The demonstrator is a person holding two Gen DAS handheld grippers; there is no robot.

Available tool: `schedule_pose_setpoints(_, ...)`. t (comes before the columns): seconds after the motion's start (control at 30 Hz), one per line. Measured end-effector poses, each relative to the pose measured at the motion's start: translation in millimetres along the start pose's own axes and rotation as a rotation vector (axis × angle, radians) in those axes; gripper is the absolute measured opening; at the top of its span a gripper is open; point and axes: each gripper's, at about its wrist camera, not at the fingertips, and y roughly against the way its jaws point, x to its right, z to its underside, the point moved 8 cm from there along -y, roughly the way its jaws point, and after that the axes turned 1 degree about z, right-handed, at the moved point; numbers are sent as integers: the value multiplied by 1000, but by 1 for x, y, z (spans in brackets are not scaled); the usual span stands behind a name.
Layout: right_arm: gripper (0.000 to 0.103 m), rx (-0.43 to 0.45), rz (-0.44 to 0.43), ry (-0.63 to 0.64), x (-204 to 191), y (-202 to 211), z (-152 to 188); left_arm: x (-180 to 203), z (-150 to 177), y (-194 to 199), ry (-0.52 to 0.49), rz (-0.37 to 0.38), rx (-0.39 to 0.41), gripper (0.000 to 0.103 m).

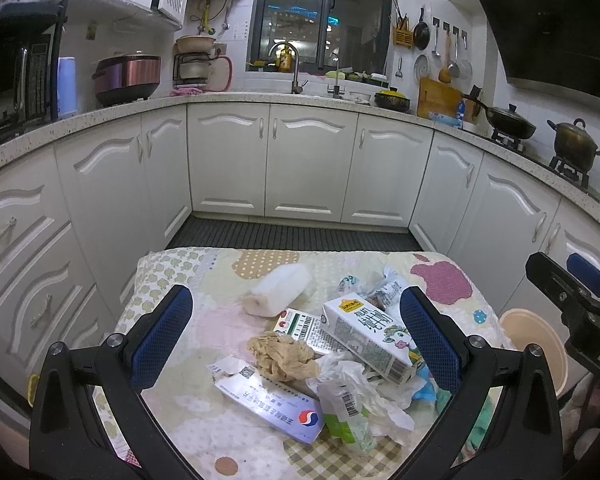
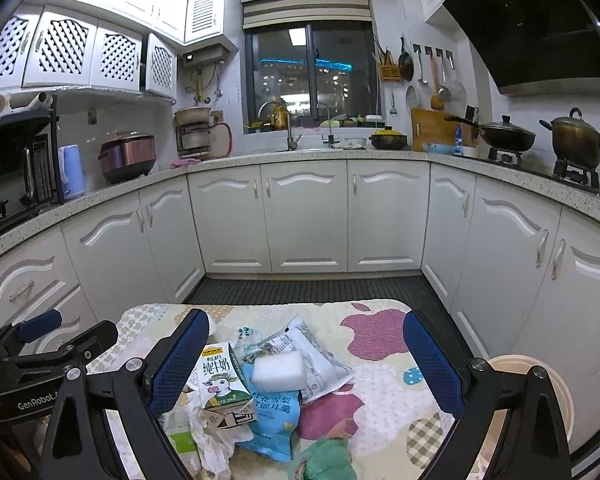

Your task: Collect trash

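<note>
Trash lies heaped on a small table under a patterned cloth [image 1: 172, 280]. In the left wrist view I see a milk carton [image 1: 368, 336], a crumpled brown paper [image 1: 284, 354], a flat medicine box [image 1: 268, 404], a white roll [image 1: 278, 290] and white wrappers [image 1: 356, 384]. My left gripper [image 1: 296, 340] hangs open above this heap, holding nothing. In the right wrist view the milk carton [image 2: 220, 380], a white foam block [image 2: 278, 370], a blue snack bag [image 2: 270, 420] and a clear printed wrapper [image 2: 312, 352] show. My right gripper [image 2: 306, 364] is open over them, empty.
A beige bin [image 1: 540, 344] stands on the floor at the table's right side, also seen as the beige bin [image 2: 556, 392] past my right finger. White cabinets [image 1: 308, 160] and a speckled counter wrap around. A dark ribbed mat [image 2: 312, 290] covers the floor beyond the table.
</note>
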Motion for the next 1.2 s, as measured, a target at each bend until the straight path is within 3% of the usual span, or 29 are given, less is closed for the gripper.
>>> schedule_pose_setpoints(1.2, 97, -21, -9, -10, 2, -6, 9, -1, 8, -10, 13, 4, -25, 103)
